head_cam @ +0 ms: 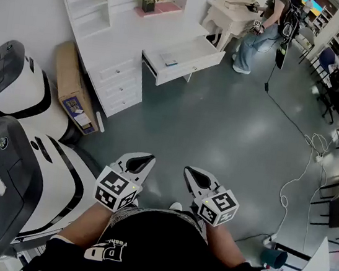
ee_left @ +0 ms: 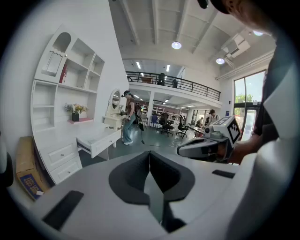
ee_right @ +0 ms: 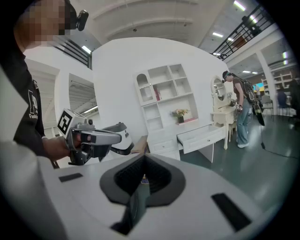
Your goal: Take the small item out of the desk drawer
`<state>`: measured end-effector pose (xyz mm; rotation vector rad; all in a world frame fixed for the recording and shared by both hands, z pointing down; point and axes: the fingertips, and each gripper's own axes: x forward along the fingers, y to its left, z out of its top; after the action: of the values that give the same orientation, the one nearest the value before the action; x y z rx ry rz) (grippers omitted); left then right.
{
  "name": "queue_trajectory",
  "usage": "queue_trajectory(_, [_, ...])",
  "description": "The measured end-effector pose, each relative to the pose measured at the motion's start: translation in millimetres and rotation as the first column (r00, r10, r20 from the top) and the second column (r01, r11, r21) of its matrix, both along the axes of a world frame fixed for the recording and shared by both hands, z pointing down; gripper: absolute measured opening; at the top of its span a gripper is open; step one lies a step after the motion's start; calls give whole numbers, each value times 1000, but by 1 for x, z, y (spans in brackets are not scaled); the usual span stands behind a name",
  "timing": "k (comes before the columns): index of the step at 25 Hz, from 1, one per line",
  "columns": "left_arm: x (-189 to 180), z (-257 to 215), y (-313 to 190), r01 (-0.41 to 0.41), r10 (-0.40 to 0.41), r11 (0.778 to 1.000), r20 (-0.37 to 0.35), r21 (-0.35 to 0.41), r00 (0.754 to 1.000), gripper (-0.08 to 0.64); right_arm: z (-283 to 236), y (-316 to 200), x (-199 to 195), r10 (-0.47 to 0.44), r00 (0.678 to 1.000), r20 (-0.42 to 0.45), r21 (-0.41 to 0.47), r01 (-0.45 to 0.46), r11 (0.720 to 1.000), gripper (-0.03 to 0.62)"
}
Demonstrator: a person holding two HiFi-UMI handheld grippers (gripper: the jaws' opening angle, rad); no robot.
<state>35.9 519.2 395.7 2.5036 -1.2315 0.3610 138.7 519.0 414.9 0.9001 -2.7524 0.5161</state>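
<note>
- The desk drawer (head_cam: 195, 66) is pulled out from the white desk (head_cam: 116, 49), far ahead of me across the grey floor.
- The small item (head_cam: 169, 61) lies inside this drawer, near its left end; it looks flat, white with some blue. I cannot tell more about it.
- A cardboard box (head_cam: 71, 83) leans just beside the desk on its left. What it holds I cannot see.
- On the desk top, a flower pot (head_cam: 149, 2) stands on a pink tray (head_cam: 165, 7).
- The left gripper (head_cam: 144, 159) is held low and close to my body. Its jaws are pressed together with nothing between them.
- The right gripper (head_cam: 192, 174) is next to it, jaws also together and holding nothing. Both are well apart from the drawer.
- Only the head view looks down into the drawer. The two gripper views see the drawer from the side, so the item does not show there.
- The left gripper view shows an upper gallery with a dark railing (ee_left: 173, 83), which the head view does not show.
- All three views show another person (head_cam: 262, 32) standing at a second white table behind the drawer.
</note>
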Motion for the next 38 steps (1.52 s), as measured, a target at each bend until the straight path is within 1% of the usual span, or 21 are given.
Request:
queue_trajectory(11, [-4, -2, -2, -7, 7, 1000, -2, 4, 1000, 15, 1, 0, -3, 11, 1000, 3, -4, -11, 1000, 6])
queue_trajectory(13, [-5, -1, -4, -6, 6, 1000, -14, -2, 1000, 15, 0, -2, -3, 17, 1000, 25, -14, -16, 1000, 6])
queue_trajectory(15, [-6, 1, -6, -7, 6, 1000, -32, -13, 999, 15, -2, -3, -5, 22, 997, 68, -22, -20, 1000, 8])
queue_trajectory(17, [-9, 2, -8, -3, 3, 1000, -43, -17, 999, 15, -5, -4, -8, 33, 996, 85, -10, -32, 999, 9])
queue_trajectory(20, [-15, 1, -9, 2, -3, 1000, -43, -8, 999, 15, -6, -7, -13, 51, 997, 50, 26, -52, 998, 9])
queue_trajectory(22, [-20, 1, -10, 4, -4, 1000, -35, 0, 999, 15, -4, -8, -18, 45, 999, 27, 27, -46, 999, 9])
queue_trajectory(26, [-36, 6, -11, 4, -4, 1000, -33, -4, 999, 15, 0, -7, -36, 23, 1000, 2, 12, -23, 1000, 9])
queue_trajectory(32, [-70, 8, -16, 10, -10, 1000, -36, -2, 999, 15, -1, -7, -64, 32, 999, -14, 14, -32, 999, 9])
queue_trajectory(38, [-98, 17, -14, -20, 20, 1000, -26, -8, 999, 15, 4, 0, -90, 80, 996, 30, -27, -79, 996, 9])
